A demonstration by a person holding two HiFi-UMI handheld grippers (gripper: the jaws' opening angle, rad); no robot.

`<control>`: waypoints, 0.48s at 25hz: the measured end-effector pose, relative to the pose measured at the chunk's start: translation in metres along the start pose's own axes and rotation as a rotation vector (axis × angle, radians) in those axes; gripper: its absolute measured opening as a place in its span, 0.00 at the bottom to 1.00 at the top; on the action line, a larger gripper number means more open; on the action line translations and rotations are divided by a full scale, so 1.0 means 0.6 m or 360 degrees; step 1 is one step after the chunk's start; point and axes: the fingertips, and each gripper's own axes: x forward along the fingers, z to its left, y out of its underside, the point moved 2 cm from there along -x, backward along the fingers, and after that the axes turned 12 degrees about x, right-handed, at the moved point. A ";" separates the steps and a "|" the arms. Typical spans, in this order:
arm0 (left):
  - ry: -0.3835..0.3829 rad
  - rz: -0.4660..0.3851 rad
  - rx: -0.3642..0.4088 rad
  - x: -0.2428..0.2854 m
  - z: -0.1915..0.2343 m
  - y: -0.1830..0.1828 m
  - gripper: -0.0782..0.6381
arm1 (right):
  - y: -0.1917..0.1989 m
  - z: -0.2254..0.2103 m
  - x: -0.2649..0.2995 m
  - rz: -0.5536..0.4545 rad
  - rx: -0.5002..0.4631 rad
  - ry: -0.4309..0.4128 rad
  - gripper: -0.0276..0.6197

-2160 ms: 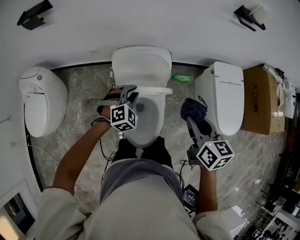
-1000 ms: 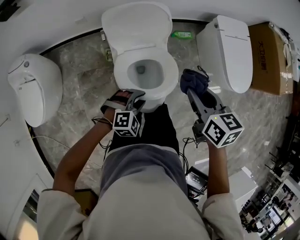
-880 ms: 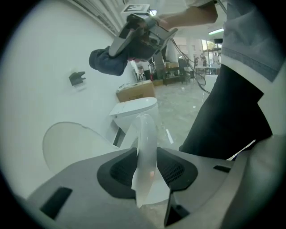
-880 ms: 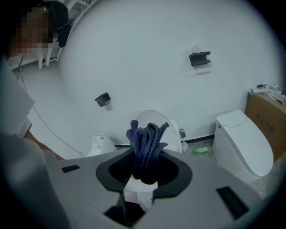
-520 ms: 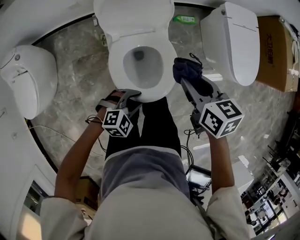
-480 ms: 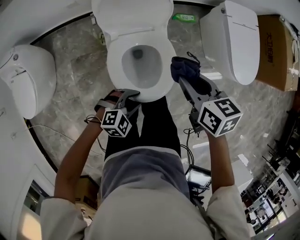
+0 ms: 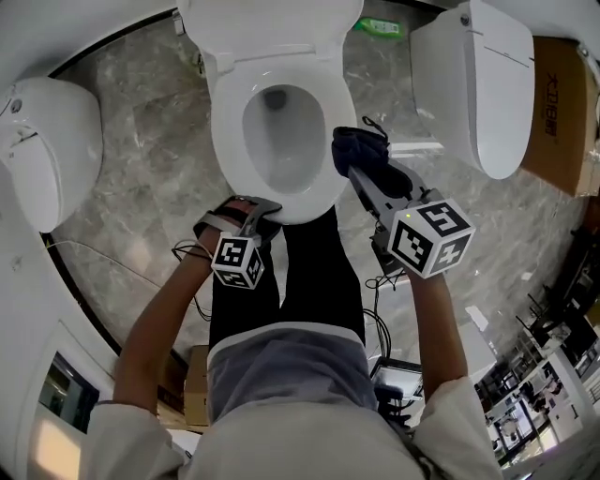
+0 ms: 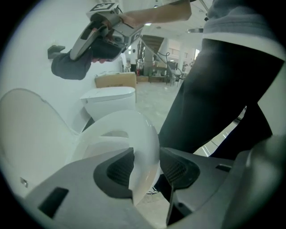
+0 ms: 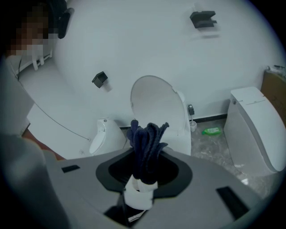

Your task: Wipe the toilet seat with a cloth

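The white toilet seat [image 7: 225, 141] lies down on the bowl, its lid [image 7: 272, 23] raised against the wall. My left gripper [image 7: 265, 211] is at the seat's front edge. In the left gripper view the seat's rim [image 8: 143, 138] runs between the two pads of the left gripper [image 8: 145, 167]; the jaws have just been opening and stand wide. My right gripper [image 7: 354, 173] is shut on a bunched dark blue cloth [image 7: 359, 150], which hangs just over the seat's right side. The cloth [image 9: 147, 143] fills the right gripper [image 9: 144, 179] and stands up in front of the lid [image 9: 154, 105].
A second closed toilet [image 7: 492, 84] stands to the right, with a cardboard box [image 7: 562, 103] beyond it. A white fixture [image 7: 47, 141] sits at the left. A green bottle [image 7: 382, 28] lies by the wall. The person's black-trousered legs [image 7: 309, 272] stand right before the bowl, cables [image 7: 380, 281] beside them.
The seat, half-raised in the left gripper at first, now lies flat. Both grippers have sunk lower. The right one has carried the cloth in close to the seat's right side.
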 end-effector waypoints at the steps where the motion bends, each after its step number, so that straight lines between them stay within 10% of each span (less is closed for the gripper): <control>1: 0.0025 0.0005 -0.0025 0.015 -0.011 0.007 0.34 | 0.006 -0.005 0.007 0.0013 0.0002 0.0001 0.20; 12: 0.0143 0.0203 -0.0275 0.190 -0.089 0.100 0.31 | 0.070 -0.075 0.071 0.0040 0.0125 0.0023 0.20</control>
